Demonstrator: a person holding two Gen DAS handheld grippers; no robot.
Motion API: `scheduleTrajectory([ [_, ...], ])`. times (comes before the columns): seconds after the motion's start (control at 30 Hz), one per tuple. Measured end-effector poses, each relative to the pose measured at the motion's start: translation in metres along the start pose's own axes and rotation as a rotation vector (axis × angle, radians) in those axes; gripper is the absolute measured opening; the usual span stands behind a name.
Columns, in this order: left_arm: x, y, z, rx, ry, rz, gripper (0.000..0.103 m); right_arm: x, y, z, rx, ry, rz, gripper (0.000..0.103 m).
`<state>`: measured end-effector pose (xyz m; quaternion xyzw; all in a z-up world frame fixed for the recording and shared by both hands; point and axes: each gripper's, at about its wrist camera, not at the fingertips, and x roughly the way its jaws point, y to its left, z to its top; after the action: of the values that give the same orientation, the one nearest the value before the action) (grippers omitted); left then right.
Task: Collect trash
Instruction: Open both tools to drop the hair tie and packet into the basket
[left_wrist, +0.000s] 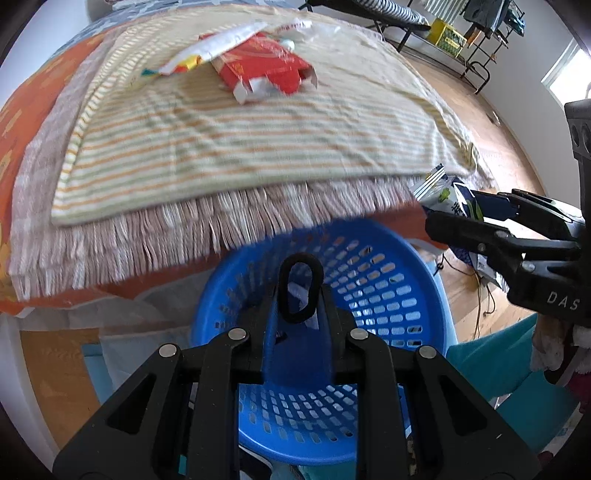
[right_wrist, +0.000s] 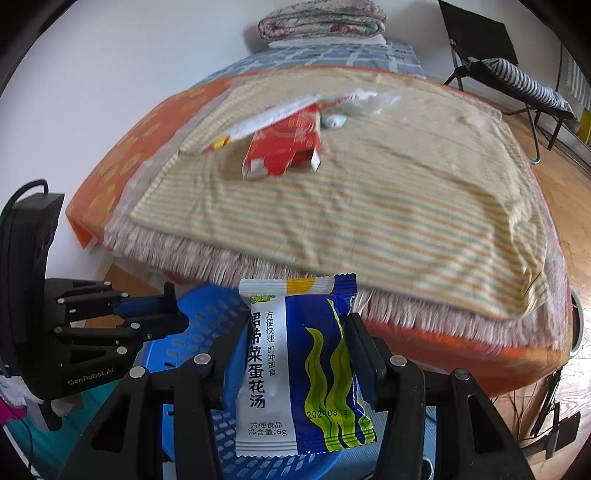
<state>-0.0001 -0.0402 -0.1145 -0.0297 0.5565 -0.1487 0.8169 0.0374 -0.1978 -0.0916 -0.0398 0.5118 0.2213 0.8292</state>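
I've got the right gripper (right_wrist: 295, 354) clamped on the soup packet (right_wrist: 299, 369) over the blue basket (left_wrist: 369, 258), my left gripper (left_wrist: 299, 291) clenched on a black loop (left_wrist: 300, 288), while the red carton (right_wrist: 284, 147) and wrappers (right_wrist: 258, 123) wait at twelve o'clock on the striped cloth (right_wrist: 369, 206).

light: bright daylight, window (left_wrist: 565, 79) | blur: bedspread fringe (left_wrist: 147, 236) smeared | edges: fisheye bend, dark corners

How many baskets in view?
1. The blue basket sits on the floor at the bed's foot, below both tongs. Others may be hidden behind the bed.
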Motion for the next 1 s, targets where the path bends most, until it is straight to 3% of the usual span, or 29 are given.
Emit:
scheduleTrajectory([
  [0.63,0.020,0.000,-0.023,0.002,0.062,0.005,0.020,0.024,0.010,-0.032,-0.028,0.093,-0.008,0.054],
  [0.7,0.022,0.001,-0.023,0.001,0.066,0.004,0.023,0.025,0.011,-0.033,-0.029,0.099,-0.010,0.054],
  [0.77,0.022,0.001,-0.023,0.000,0.060,0.008,0.036,0.027,0.011,-0.033,-0.031,0.103,-0.012,0.054],
  [1.0,0.021,0.007,-0.024,-0.007,0.063,0.012,0.036,0.027,0.009,-0.035,-0.017,0.098,-0.020,0.062],
])
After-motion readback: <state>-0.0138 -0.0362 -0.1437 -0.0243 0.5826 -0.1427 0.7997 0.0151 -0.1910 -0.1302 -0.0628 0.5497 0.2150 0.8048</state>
